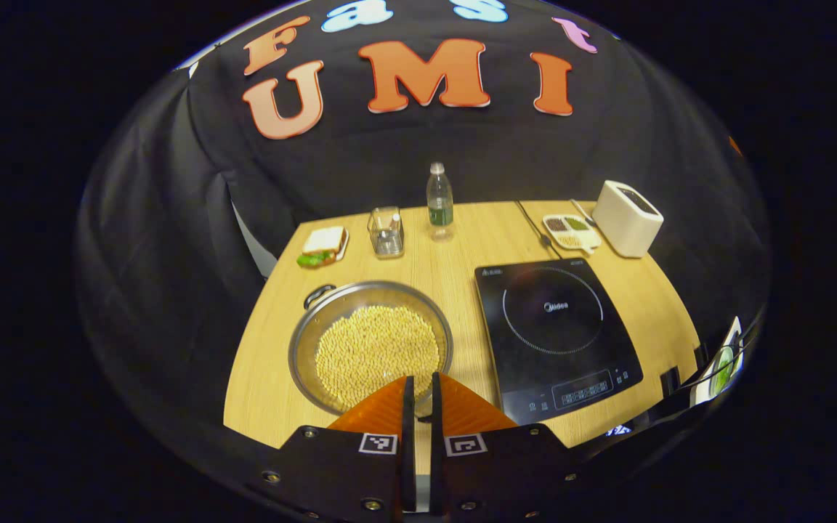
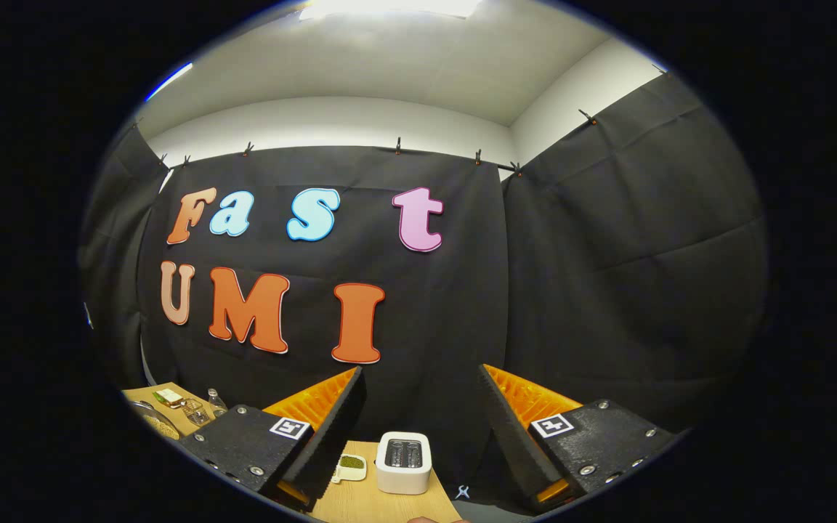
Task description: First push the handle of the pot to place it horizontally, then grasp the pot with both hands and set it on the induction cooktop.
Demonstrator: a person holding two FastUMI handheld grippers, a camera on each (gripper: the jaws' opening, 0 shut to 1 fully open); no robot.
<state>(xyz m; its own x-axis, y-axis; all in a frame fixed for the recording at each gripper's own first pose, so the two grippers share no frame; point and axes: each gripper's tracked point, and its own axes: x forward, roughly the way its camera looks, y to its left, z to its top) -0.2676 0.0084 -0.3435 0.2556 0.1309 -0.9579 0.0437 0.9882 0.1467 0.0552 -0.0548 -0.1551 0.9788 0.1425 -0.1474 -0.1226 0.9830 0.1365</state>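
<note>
Wooden table [image 1: 462, 254] carries everything. Order in the left gripper view, left to right:

- Sandwich [image 1: 324, 245] on a small plate, far left corner.
- Pot [image 1: 370, 346]: shallow steel pan, full of pale beans, left half of table, near the front edge. One dark loop handle [image 1: 319, 294] shows on its rim at upper left, so the handle axis runs diagonal, not level across the table. Opposite handle hidden behind the gripper.
- Clear glass container [image 1: 386, 232], then a water bottle [image 1: 439, 202], both along the back.
- Induction cooktop [image 1: 556, 338]: black, just beside the pot on its right, bare wood strip between them, not touching. Nothing on it.
- Small divided dish [image 1: 572, 232] and a white toaster [image 1: 627, 218], back right corner.

Left gripper [image 1: 418, 396]: orange fingers pressed nearly together, thin slit between, nothing in them. It hovers above the pot's near rim, apparently clear of it.

Right gripper [image 2: 418, 418], in the right gripper view: fingers spread wide, empty, aimed high at the booth wall, toaster low between them. Well away from the pot.

Step in hand (judgement): the first one, the handle push, not yet made. Pot sits off the cooktop with handles askew.

Next move calls for: bring the closed left fingertips down against a handle and nudge it sideways so the pot rotates in place. Keep the push light and level; beans lie close to the rim and could spill. Right gripper must drop and turn toward the pot before any two-handed lift.
</note>
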